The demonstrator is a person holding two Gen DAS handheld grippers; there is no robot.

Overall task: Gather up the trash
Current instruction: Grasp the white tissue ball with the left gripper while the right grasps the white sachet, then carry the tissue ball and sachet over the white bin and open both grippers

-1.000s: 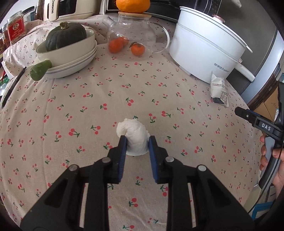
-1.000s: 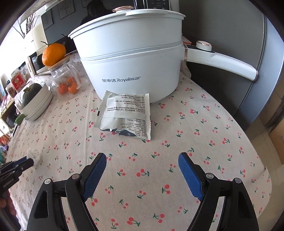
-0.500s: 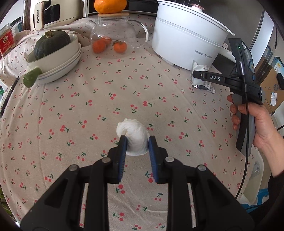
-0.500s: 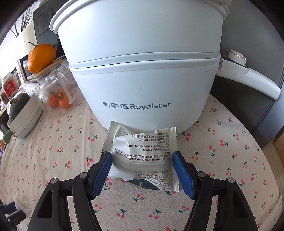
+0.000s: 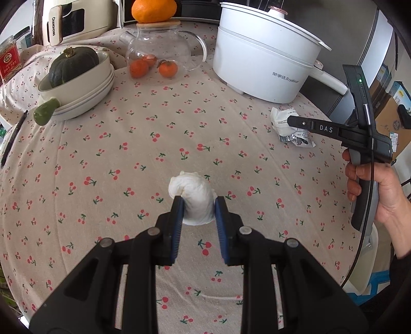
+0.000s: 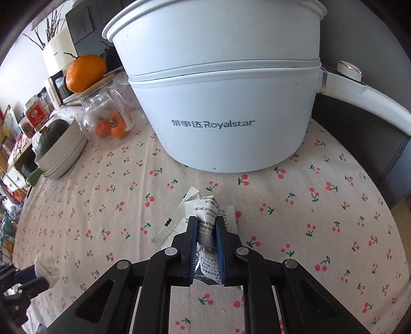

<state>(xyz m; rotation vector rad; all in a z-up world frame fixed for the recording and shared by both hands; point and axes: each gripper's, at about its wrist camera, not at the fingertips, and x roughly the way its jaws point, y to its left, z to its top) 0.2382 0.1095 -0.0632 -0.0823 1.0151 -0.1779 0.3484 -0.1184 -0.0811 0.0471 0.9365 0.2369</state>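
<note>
My left gripper (image 5: pixel 198 205) is shut on a crumpled white tissue (image 5: pixel 193 195) over the cherry-print tablecloth (image 5: pixel 128 154). My right gripper (image 6: pixel 206 224) is shut on a white printed snack wrapper (image 6: pixel 203 213), crumpled between the blue pads, just in front of the white Royalstar pot (image 6: pixel 218 102). In the left wrist view the right gripper (image 5: pixel 291 120) shows at the right, its tip on the wrapper (image 5: pixel 285 127). The tissue (image 6: pixel 47 264) and left gripper (image 6: pixel 38 278) show at the lower left of the right wrist view.
A glass teapot (image 5: pixel 159 59) with small oranges stands at the back, a large orange (image 5: pixel 153 10) on its lid. Stacked bowls (image 5: pixel 82 95) holding a dark green squash (image 5: pixel 73 65) sit at the back left. The table edge drops off at the right.
My right gripper closed on the snack wrapper, crumpling it, and drew it back from the pot. My left gripper still holds the tissue and has backed away from the table's far side.
</note>
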